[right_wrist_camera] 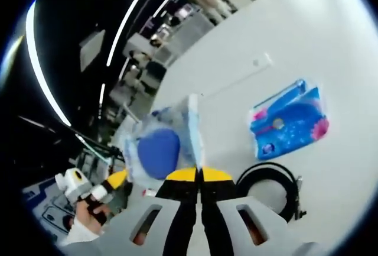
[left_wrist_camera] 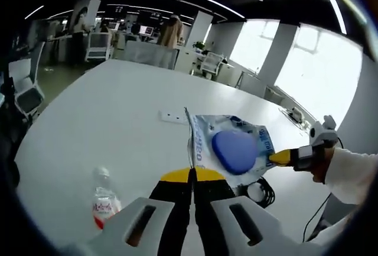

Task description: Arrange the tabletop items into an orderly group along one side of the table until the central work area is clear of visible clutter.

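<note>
Left hand-held gripper (left_wrist_camera: 192, 173) and right hand-held gripper (right_wrist_camera: 198, 173), jaws pressed together, raised and facing each other.

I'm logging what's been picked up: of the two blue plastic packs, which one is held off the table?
The clear pack with the blue oval, pinched by both tools, left and right. The bright blue printed pack lies flat on the table.

Bottle (left_wrist_camera: 104, 201) partly behind jaw, label unreadable (too small). Cable coil (right_wrist_camera: 270, 188) near desk edge, half hidden behind gripper body.
</note>
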`<state>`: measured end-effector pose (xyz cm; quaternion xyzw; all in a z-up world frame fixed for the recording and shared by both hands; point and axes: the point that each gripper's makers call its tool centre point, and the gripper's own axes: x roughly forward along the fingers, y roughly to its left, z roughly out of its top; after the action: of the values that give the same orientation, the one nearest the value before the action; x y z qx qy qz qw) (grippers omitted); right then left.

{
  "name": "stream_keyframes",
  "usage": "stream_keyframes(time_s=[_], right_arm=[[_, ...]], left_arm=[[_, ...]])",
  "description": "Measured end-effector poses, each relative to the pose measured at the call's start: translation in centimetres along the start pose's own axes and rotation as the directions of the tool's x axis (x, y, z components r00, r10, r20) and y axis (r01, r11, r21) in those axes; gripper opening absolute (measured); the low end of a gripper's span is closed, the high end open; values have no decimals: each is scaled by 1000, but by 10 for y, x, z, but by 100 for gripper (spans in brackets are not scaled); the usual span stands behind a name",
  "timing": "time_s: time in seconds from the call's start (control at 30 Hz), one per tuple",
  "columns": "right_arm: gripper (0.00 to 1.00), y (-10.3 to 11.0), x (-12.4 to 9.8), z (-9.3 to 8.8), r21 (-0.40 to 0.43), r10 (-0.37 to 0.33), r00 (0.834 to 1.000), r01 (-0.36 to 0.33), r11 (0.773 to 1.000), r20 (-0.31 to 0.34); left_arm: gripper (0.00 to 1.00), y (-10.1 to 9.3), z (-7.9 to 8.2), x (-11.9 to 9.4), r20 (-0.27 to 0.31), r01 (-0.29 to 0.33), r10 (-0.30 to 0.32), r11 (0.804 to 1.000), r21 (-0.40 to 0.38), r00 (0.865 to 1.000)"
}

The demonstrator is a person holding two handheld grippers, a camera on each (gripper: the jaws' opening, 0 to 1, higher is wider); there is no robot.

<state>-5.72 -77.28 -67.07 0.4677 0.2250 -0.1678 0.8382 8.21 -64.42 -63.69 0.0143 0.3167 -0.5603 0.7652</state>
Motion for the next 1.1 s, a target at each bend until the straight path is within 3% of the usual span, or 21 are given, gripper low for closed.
stream_keyframes(time_s=[0.47, 1.1], right_arm=[[0, -36, 38, -5, -44, -119, 991, 116, 992, -66], [0, -67, 61, -9, -60, -184, 977, 178, 982, -111]], left_arm=[[0, 16, -15, 39, -87, 0, 1, 1000, 15, 996], [0, 26, -32, 77, -179, 16, -8, 999, 46, 984]])
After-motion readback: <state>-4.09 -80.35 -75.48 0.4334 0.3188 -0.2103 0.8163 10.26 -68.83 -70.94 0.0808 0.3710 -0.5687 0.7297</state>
